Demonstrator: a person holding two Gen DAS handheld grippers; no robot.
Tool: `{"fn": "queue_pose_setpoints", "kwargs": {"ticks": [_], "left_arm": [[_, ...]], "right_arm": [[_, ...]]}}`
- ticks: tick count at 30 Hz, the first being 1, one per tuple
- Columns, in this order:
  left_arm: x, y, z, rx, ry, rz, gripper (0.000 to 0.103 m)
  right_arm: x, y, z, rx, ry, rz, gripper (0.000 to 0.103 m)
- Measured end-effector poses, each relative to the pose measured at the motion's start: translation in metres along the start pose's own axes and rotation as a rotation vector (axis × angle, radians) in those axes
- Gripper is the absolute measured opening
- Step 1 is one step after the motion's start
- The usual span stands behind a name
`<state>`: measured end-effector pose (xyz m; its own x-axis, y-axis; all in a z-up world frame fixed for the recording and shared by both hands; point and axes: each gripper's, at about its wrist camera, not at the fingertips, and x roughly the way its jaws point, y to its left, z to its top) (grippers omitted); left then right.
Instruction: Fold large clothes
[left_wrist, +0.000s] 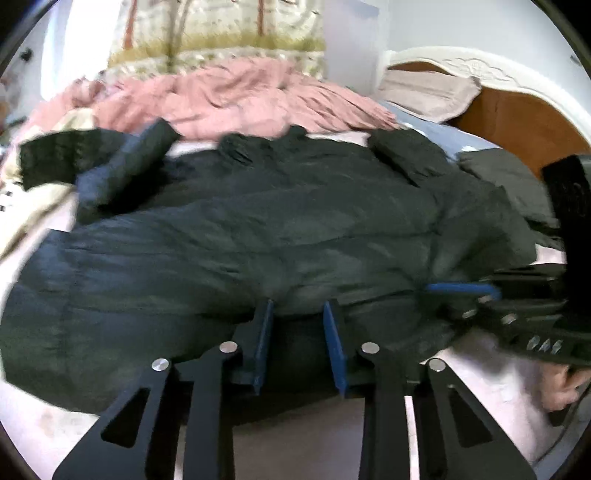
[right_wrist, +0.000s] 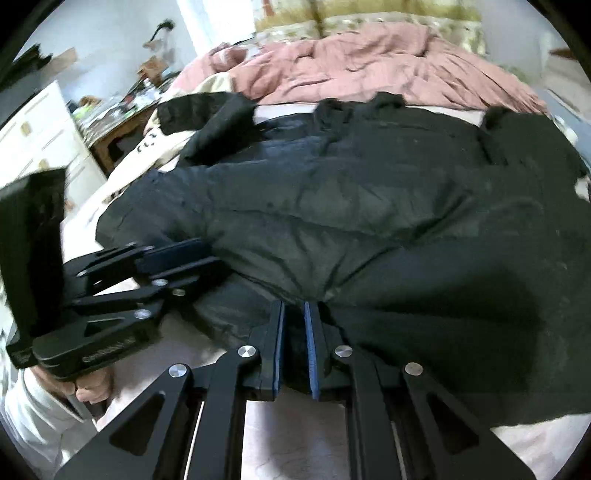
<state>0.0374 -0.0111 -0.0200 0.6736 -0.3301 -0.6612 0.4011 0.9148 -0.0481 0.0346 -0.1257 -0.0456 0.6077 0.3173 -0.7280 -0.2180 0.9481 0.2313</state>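
A large black padded jacket (left_wrist: 258, 229) lies spread flat across the bed (left_wrist: 491, 373), its hem along the bed's near edge and its collar toward the far side, where a rumpled pink duvet (left_wrist: 236, 99) is heaped. 1 sleeve (left_wrist: 122, 173) is bent across the jacket's far-left part, toward the bed's left edge, and another dark fold sits near the far-right corner by the wooden headboard (left_wrist: 517, 122). The left claw (left_wrist: 297, 314) stands at the near hem with its blue pads partly apart; a puffed fold of the jacket's fabric sits between them, but the blur leaves it unclear whether the pads press on it. The right claw (right_wrist: 293, 314) is almost closed, its 2 pads pinching a thin ridge of the jacket's hem at the bed's near edge. In the right wrist view the left claw (right_wrist: 207, 254) comes in from the left side, its fingertips on the hem just beside a bare strip of pale sheet, held by a hand (right_wrist: 88, 387) in a white sleeve.
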Motion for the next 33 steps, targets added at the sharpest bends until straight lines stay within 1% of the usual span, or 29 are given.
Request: {"fn": "queue_pose_setpoints", "kwargs": {"ticks": [1,2,3,5,7,9,10,11,12,13,14,15,16,18,19,21,22,24,25,26,28,30,31,33], "left_arm": [[-0.002,0.007,0.0,-0.001,-0.007,0.051,0.029],[-0.003,0.016,-0.001,-0.014,-0.006,0.081,0.029],[-0.003,0.029,-0.001,-0.049,0.002,0.094,0.028],[-0.004,0.058,-0.005,-0.123,0.019,0.08,0.028],[-0.011,0.082,-0.008,-0.182,0.012,0.147,0.019],[-0.018,0.095,-0.011,-0.196,0.0,0.189,0.017],[-0.021,0.101,-0.013,-0.207,0.001,0.176,0.013],[-0.024,0.108,-0.016,-0.234,0.003,0.157,0.013],[-0.027,0.114,-0.019,-0.271,-0.002,0.163,0.013],[-0.032,0.119,-0.022,-0.298,-0.012,0.19,0.013],[-0.037,0.124,-0.024,-0.315,-0.024,0.204,0.013],[-0.041,0.129,-0.027,-0.327,-0.034,0.21,0.013],[-0.043,0.132,-0.028,-0.339,-0.043,0.22,0.013],[-0.045,0.139,-0.027,-0.352,-0.052,0.245,0.013],[-0.045,0.14,-0.026,-0.351,-0.051,0.266,0.013],[-0.045,0.143,-0.026,-0.356,-0.057,0.297,0.013],[-0.046,0.144,-0.027,-0.363,-0.066,0.285,0.014],[-0.056,0.146,-0.028,-0.394,-0.119,0.201,0.014],[-0.063,0.146,-0.029,-0.399,-0.151,0.173,0.014],[-0.07,0.143,-0.028,-0.387,-0.179,0.174,0.015],[-0.082,0.132,-0.025,-0.329,-0.24,0.203,0.016],[-0.09,0.121,-0.021,-0.289,-0.29,0.207,0.018],[-0.091,0.117,-0.019,-0.279,-0.305,0.208,0.02],[-0.094,0.111,-0.017,-0.266,-0.333,0.203,0.022]], "right_arm": [[-0.006,-0.003,-0.002,-0.009,-0.013,-0.046,0.012],[-0.01,-0.005,-0.003,-0.016,-0.02,-0.077,0.012],[-0.015,-0.009,-0.006,-0.029,-0.027,-0.119,0.012],[-0.024,-0.019,-0.013,-0.052,-0.033,-0.185,0.012],[-0.034,-0.033,-0.017,-0.032,-0.036,-0.234,0.012],[-0.047,-0.053,-0.021,0.027,-0.054,-0.272,0.012],[-0.053,-0.062,-0.024,0.049,-0.06,-0.288,0.012],[-0.058,-0.069,-0.027,0.063,-0.067,-0.345,0.012],[-0.063,-0.074,-0.029,0.054,-0.073,-0.449,0.012],[-0.067,-0.079,-0.033,0.031,-0.073,-0.544,0.012],[-0.069,-0.085,-0.035,0.03,-0.066,-0.584,0.012],[-0.072,-0.094,-0.037,0.06,-0.063,-0.58,0.012],[-0.076,-0.107,-0.039,0.132,-0.067,-0.535,0.012],[-0.079,-0.121,-0.04,0.207,-0.07,-0.475,0.012],[-0.079,-0.125,-0.041,0.223,-0.068,-0.466,0.012],[-0.079,-0.127,-0.041,0.231,-0.07,-0.486,0.012],[-0.079,-0.125,-0.041,0.225,-0.071,-0.498,0.012],[-0.079,-0.118,-0.04,0.204,-0.093,-0.542,0.012],[-0.08,-0.115,-0.038,0.189,-0.116,-0.563,0.012],[-0.085,-0.109,-0.035,0.167,-0.154,-0.58,0.012],[-0.095,-0.1,-0.034,0.138,-0.228,-0.59,0.012],[-0.105,-0.091,-0.031,0.111,-0.304,-0.587,0.013],[-0.109,-0.088,-0.03,0.103,-0.329,-0.583,0.016],[-0.115,-0.083,-0.029,0.101,-0.367,-0.567,0.019]]}}
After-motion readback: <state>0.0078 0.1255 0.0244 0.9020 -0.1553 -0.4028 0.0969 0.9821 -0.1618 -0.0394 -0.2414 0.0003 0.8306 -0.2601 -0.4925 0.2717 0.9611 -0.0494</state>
